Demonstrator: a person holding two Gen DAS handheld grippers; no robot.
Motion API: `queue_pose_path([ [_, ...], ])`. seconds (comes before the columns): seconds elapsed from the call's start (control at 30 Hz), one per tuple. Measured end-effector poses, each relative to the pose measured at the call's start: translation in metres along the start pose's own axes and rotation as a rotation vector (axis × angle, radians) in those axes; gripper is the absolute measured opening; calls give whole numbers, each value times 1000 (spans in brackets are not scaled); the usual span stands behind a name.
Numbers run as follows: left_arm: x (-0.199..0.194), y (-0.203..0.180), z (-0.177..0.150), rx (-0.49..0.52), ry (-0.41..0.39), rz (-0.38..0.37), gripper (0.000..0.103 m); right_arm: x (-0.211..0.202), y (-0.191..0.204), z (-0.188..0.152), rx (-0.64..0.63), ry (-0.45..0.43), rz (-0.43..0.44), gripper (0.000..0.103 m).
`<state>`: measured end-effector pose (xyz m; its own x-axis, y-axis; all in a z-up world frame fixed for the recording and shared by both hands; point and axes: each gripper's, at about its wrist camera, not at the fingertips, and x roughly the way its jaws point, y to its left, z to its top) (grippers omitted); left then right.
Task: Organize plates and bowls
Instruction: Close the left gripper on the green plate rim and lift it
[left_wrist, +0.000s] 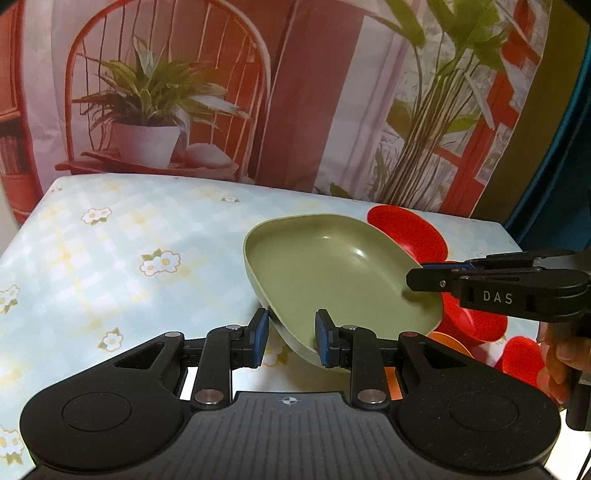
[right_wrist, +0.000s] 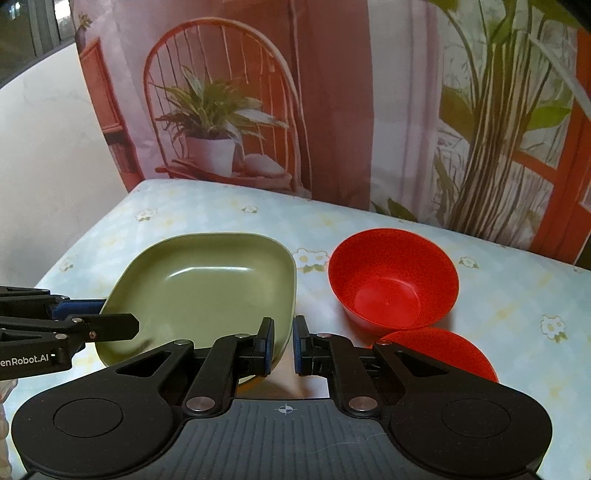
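Observation:
A green square plate (left_wrist: 332, 273) is held tilted above the table; it also shows in the right wrist view (right_wrist: 207, 288). My left gripper (left_wrist: 291, 338) is open, its jaws straddling the plate's near rim with a wide gap. My right gripper (right_wrist: 284, 345) is shut on the plate's right rim; it shows from the side in the left wrist view (left_wrist: 417, 277). A red bowl (right_wrist: 393, 278) stands right of the plate, and a second red bowl (right_wrist: 443, 347) lies nearer, partly behind my right gripper.
The table wears a pale blue flowered cloth (left_wrist: 110, 251). A printed backdrop of a chair and plants (right_wrist: 229, 122) hangs behind it. More red and orange dishes (left_wrist: 517, 354) sit at the right edge in the left wrist view.

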<state>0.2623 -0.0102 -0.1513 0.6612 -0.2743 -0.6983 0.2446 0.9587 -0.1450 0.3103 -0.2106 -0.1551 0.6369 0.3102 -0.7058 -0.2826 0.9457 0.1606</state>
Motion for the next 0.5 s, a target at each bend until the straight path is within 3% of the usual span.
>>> queue_pose_path([
  [0.5,-34,-26,-16,37,-20,-27,29,-50,-5,-23,19,-58,6,10],
])
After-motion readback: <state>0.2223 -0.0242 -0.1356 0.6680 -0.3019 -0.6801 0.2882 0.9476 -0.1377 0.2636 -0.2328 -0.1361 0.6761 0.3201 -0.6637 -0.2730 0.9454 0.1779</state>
